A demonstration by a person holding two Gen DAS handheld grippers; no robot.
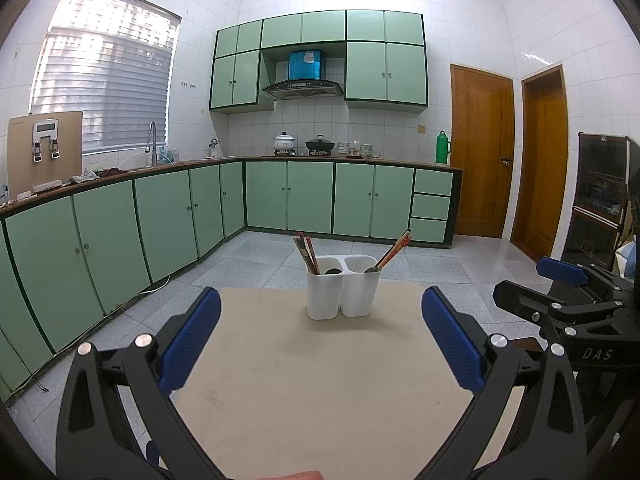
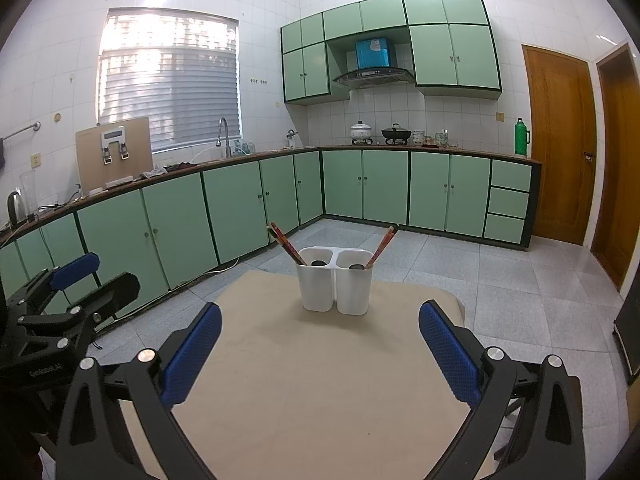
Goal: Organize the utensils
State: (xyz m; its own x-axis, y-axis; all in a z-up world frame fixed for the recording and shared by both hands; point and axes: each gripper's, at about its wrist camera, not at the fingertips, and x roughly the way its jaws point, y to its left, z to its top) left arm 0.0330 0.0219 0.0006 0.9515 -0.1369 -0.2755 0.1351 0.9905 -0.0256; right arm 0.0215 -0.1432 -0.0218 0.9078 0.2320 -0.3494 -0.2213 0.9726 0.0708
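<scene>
Green-cabinet kitchen, grey tiled floor; beige table (image 1: 304, 380) in the foreground carries a white two-compartment utensil holder (image 1: 343, 291) near its far edge. Left compartment: chopsticks (image 1: 307, 254) leaning left, dark spoon bowl beside them; right compartment: chopsticks (image 1: 394, 251) leaning right, plus a spoon. Left gripper (image 1: 320, 344) and right gripper (image 2: 320, 350) both spread wide, empty, above the table, short of the holder.
</scene>
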